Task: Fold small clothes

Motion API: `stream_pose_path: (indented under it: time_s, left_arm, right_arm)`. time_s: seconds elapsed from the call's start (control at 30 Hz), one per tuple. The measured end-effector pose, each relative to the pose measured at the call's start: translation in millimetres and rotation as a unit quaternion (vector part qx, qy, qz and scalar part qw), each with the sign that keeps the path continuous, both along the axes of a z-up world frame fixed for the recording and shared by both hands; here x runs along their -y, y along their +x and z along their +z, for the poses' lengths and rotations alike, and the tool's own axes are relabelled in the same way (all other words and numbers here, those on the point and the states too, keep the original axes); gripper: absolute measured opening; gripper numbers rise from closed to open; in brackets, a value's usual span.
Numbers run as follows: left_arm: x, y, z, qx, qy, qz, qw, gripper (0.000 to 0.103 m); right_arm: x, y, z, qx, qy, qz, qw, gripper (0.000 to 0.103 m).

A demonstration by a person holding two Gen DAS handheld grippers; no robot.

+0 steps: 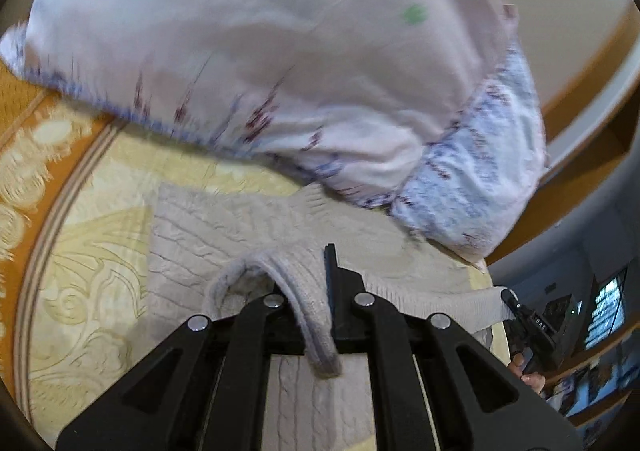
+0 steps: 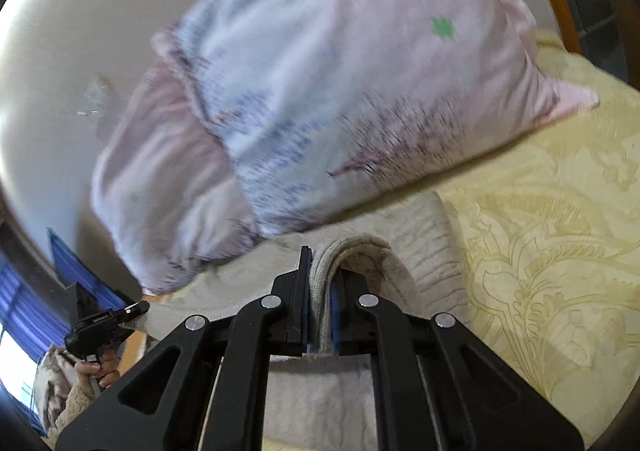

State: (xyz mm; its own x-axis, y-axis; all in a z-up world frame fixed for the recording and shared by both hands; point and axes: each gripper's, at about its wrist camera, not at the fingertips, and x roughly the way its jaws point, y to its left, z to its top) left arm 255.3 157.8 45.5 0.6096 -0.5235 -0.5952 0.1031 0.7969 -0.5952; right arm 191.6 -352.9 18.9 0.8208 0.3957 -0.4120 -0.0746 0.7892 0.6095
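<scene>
A small beige cable-knit sweater (image 1: 224, 227) lies on a yellow patterned bedspread (image 1: 92, 275). My left gripper (image 1: 316, 315) is shut on a ribbed edge of the sweater, which loops over its fingers. My right gripper (image 2: 322, 307) is shut on another ribbed edge of the same sweater (image 2: 432, 251), the cloth pinched between blue pads. Each gripper shows in the other's view, holding the sweater's far edge: the right one (image 1: 520, 311) in the left wrist view and the left one (image 2: 132, 311) in the right wrist view.
A large pink and blue pillow (image 1: 280, 71) rests at the head of the bed just beyond the sweater; it also shows in the right wrist view (image 2: 320, 111). A wooden bed frame (image 1: 592, 71) and a pale wall (image 2: 60, 51) stand behind it.
</scene>
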Motion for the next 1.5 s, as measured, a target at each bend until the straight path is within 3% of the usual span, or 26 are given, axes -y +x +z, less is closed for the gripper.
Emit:
stream_pose_path:
  time_s: [0.2,0.3,0.37,0.43,0.5,0.6,0.67,0.83,1.07,1.5]
  left_arm:
    - [-1,20,-28,-0.038,-0.021,0.01,0.999,0.007]
    - [-2,25,-30,-0.049,-0.028,0.014,0.9983,0.009]
    - [-4,30,-28,-0.057,-0.04,0.016,0.9974,0.017]
    - [-8,32,-23,-0.051,-0.049,0.028,0.9971,0.039]
    - [-14,31,-15,-0.037,-0.05,0.042,0.9972,0.046]
    - [-23,22,-4,-0.023,-0.049,0.043,0.9976,0.046]
    - [-27,10,3,-0.016,-0.028,0.036,0.9988,0.046]
    - [-28,-20,5,-0.012,0.012,0.011,0.9998,0.042]
    - [-22,-50,-3,-0.019,0.065,-0.011,0.9977,0.041]
    - [-20,-70,-22,-0.035,0.081,-0.018,0.9959,0.034]
  right_arm:
    - [3,33,-23,-0.06,0.009,-0.027,0.998,0.009]
    - [4,51,-28,-0.096,0.023,-0.035,0.995,0.02]
    - [3,59,-26,-0.097,0.033,-0.034,0.994,0.041]
    - [2,63,-20,-0.086,0.035,-0.038,0.995,0.052]
    - [2,61,-12,-0.067,0.033,-0.043,0.996,0.057]
    - [5,45,3,-0.037,0.022,-0.043,0.998,0.057]
    - [10,32,7,-0.028,-0.003,-0.045,0.999,0.056]
    - [18,1,-1,-0.042,-0.06,-0.028,0.997,0.044]
    - [12,-31,-20,-0.068,-0.122,-0.009,0.99,0.037]
    - [7,-45,-40,-0.09,-0.131,0.021,0.987,0.02]
